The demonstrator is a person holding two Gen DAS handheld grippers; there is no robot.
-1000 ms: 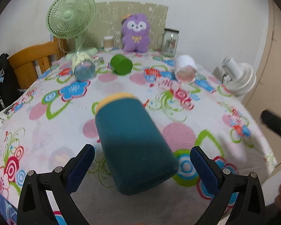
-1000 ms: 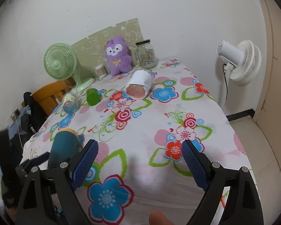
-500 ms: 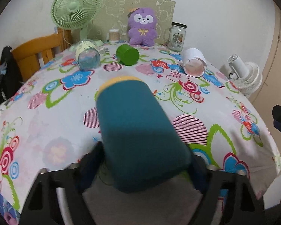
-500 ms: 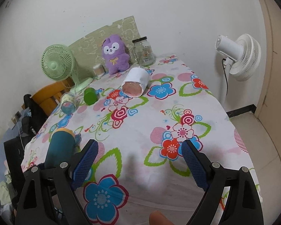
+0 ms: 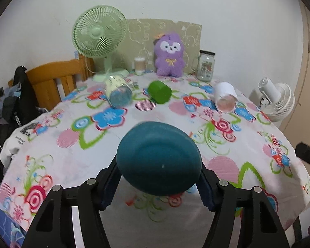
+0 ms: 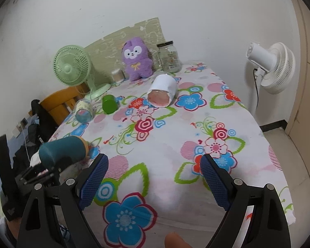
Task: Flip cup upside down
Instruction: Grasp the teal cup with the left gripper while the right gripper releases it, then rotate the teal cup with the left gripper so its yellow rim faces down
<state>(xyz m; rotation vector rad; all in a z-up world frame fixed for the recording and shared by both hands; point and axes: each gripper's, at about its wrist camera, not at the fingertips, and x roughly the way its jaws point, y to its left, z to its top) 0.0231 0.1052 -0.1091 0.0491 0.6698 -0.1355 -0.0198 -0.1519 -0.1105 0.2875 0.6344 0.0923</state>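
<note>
The table (image 6: 248, 124), draped in a bright flower-print cloth, is filling both views. Beyond its right edge a white standing fan (image 6: 272, 68) is facing away, and at the back left corner a pale green desk fan (image 5: 99, 35) is standing on the cloth, with a wooden chair (image 5: 51, 78) showing behind that corner. A patterned board (image 5: 165, 33) is leaning against the wall, and a purple plush toy (image 5: 169, 55) is sitting upright in front of it.

Now the action: the left claw (image 5: 158, 177) is clamping the teal cup (image 5: 159, 159) from both sides, its blue pads pressing on the cup's body. From the left wrist view the cup's flat closed bottom is facing the camera; from the right wrist view it is lying roughly level above the near left part of the table, its yellow-rimmed mouth pointing away toward the far side.

The right claw (image 6: 154, 183) is hanging with its fingers spread wide, nothing between them, over the near edge of the cloth.

Farther back, a white cup (image 6: 162, 93) is lying on its side with its pinkish opening toward the cameras. A glass jar (image 5: 206, 66) with a dark lid is standing beside the plush toy. A clear cup (image 5: 118, 93) is lying on its side near the green fan's base, and a green cup (image 5: 159, 92) is lying on its side just to the right of it. A small beige roll (image 5: 140, 64) is standing by the board.
</note>
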